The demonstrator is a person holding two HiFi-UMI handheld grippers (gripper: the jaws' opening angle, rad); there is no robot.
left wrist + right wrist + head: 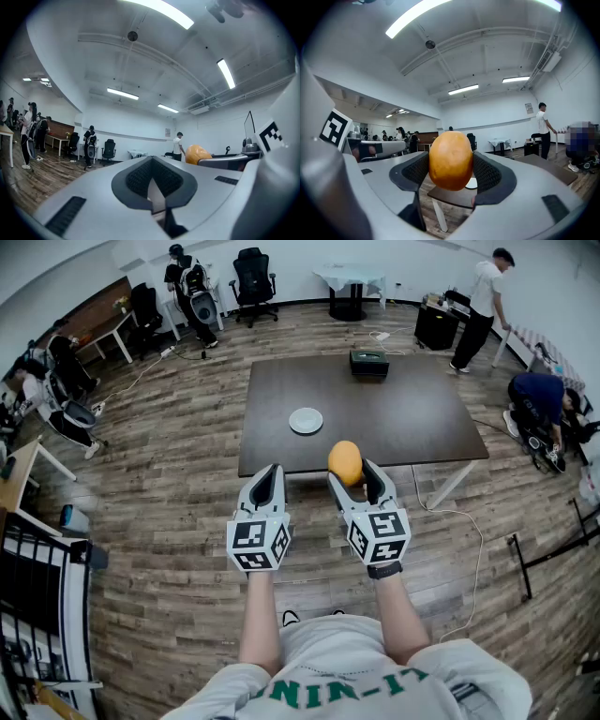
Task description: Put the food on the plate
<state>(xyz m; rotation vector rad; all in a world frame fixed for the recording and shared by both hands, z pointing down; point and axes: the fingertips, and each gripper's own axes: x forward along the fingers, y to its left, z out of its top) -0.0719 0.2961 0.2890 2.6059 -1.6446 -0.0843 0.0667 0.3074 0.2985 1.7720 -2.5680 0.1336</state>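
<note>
The right gripper [354, 474] pinches the orange food [345, 462] at the table's [403, 418] near edge. The left gripper [267, 472] is pressed together. The plate [306, 420] lies beyond, with a black box [369, 364] at the far edge.

Dark brown table [412, 423], roughly square, on white legs [450, 486], standing on a wood-plank floor [169, 549]. Small round white plate [306, 420] lies left of centre, nearer the near edge. Black box [369, 364] sits by the far edge, right of the plate and well apart from it. Pale cable [480, 538] trails over the floor beside the table's near right corner.
</note>
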